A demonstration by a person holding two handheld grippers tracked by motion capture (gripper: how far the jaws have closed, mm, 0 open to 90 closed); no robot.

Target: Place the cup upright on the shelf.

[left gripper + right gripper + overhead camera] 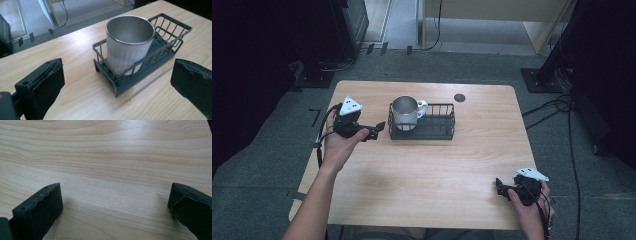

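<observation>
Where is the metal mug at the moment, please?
In the high view the metal mug stands upright in the left end of the wire basket at the table's far middle, just right of the open left gripper.

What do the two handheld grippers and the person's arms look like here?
Both the left gripper and the right gripper are black, each topped by a grey three-cornered plate and trailing a black cable. Each has two blocky black jaws faced with dark padding that looks worn at the edges; small screw holes show in the left-hand jaw of each gripper view. The forearms are bare: no sleeves or gloves.
</observation>
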